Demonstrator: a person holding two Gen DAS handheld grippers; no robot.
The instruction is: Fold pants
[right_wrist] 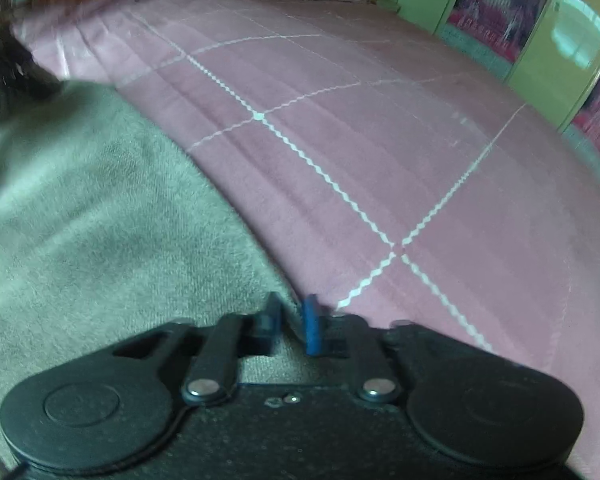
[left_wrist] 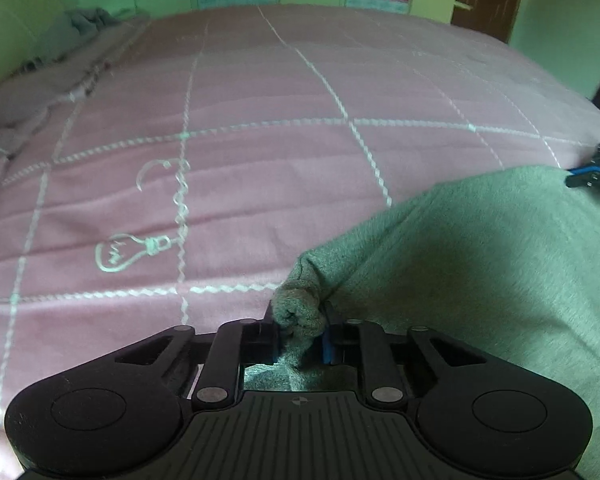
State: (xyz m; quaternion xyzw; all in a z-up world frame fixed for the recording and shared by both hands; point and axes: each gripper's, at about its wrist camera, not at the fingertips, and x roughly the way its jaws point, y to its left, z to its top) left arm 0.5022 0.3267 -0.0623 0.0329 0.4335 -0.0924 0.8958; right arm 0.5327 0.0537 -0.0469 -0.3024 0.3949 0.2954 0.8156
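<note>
Grey cloth is bunched tight between the left gripper's (left_wrist: 300, 330) two fingers, so that one is closed on a corner of the pants (left_wrist: 480, 264). The right gripper (right_wrist: 294, 326) is almost closed on the edge of the same pants, pinching a thin bit. From the pants, pink blanket (left_wrist: 240, 120) spreads away in front. The pants stretch sideways between both grippers, so both are equally near, and I think the fold goes forward.

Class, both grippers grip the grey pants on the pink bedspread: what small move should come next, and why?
Probably carry both held edges forward together: the left gripper pinches a bunched corner of the pants, the right gripper an edge, with bedspread ahead.
</note>
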